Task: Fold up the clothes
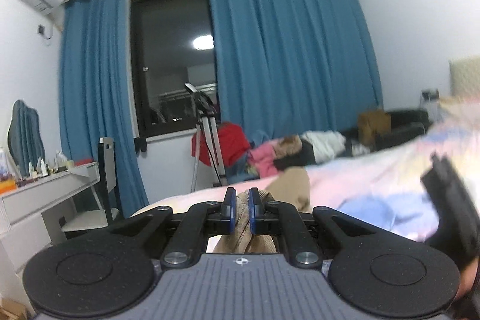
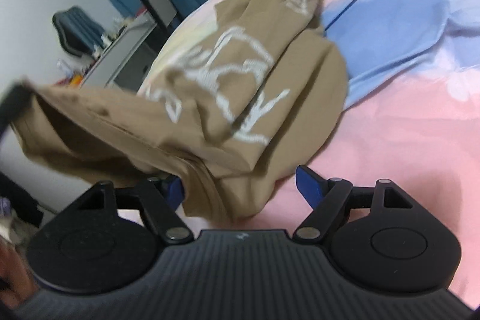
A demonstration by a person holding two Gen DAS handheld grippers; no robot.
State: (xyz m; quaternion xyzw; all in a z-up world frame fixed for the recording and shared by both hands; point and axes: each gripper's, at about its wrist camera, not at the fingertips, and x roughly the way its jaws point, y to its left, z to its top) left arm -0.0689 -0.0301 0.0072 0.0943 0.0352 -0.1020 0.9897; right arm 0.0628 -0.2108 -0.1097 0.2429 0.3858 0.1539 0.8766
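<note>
A tan garment [image 2: 228,86] with a white printed design lies crumpled on the pink and blue bedsheet [image 2: 405,110]. My left gripper [image 1: 241,209] is shut on a bunched edge of the tan garment [image 1: 243,218] and holds it up off the bed. In the right wrist view the left gripper [image 2: 12,101] shows at the far left edge, holding the garment's raised end. My right gripper [image 2: 240,185] is open, its blue pads wide apart, with a fold of the garment lying between them. The right gripper [image 1: 450,200] shows blurred in the left wrist view.
A pile of clothes [image 1: 288,152] lies at the far side of the bed. A tripod with a camera [image 1: 207,128] stands by the dark window between blue curtains [image 1: 288,50]. A white dressing table [image 1: 45,194] with bottles and a chair [image 1: 105,170] stand on the left.
</note>
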